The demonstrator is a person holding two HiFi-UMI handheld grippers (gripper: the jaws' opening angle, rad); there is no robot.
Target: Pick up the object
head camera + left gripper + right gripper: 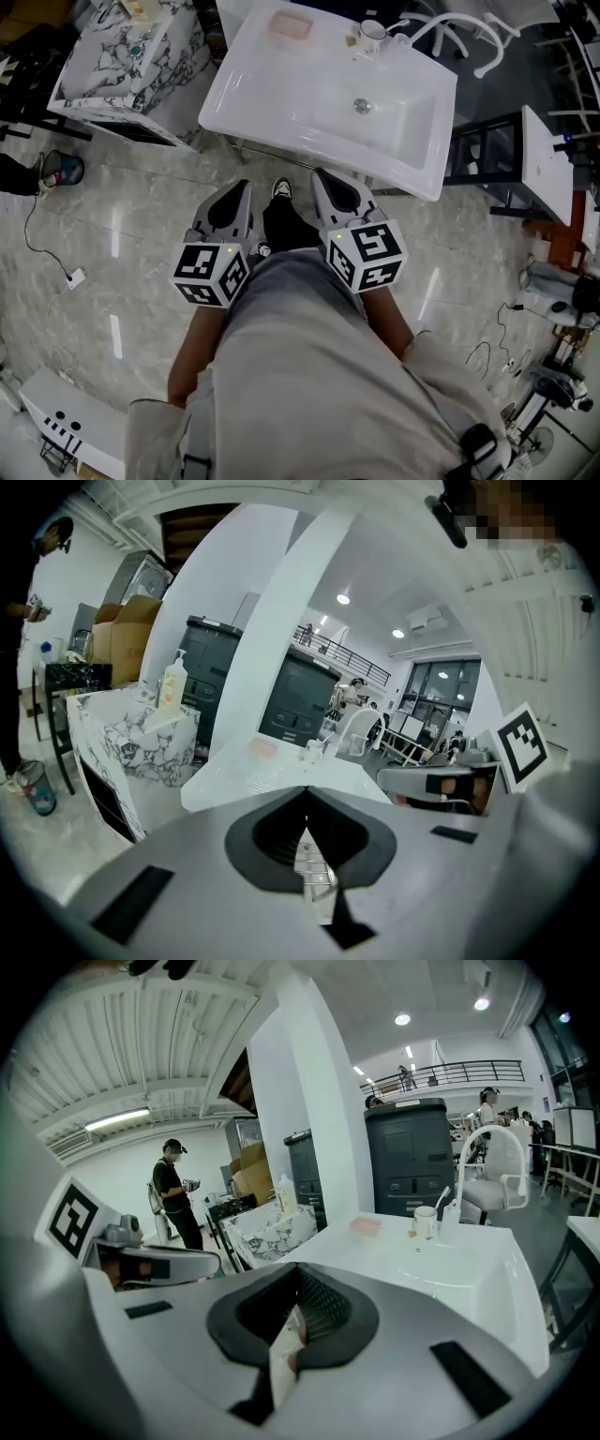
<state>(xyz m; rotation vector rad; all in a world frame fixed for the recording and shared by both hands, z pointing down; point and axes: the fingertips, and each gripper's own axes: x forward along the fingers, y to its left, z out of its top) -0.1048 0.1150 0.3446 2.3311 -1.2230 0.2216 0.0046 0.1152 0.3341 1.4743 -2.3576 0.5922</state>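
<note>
White sink point(309, 103), pink soap point(291, 26) on its ledge — well beyond closed jaws

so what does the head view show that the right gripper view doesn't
Only the head view: the person's black-and-white shoe and a white power strip lying on the pale marbled floor.
Only the right gripper view: a standing person in black clothes and a cap, a tall dark grey cabinet and a railed balcony.
Both: the white rectangular ceramic sink, the pink soap bar and white cup on its back edge, and the marble-patterned counter.
</note>
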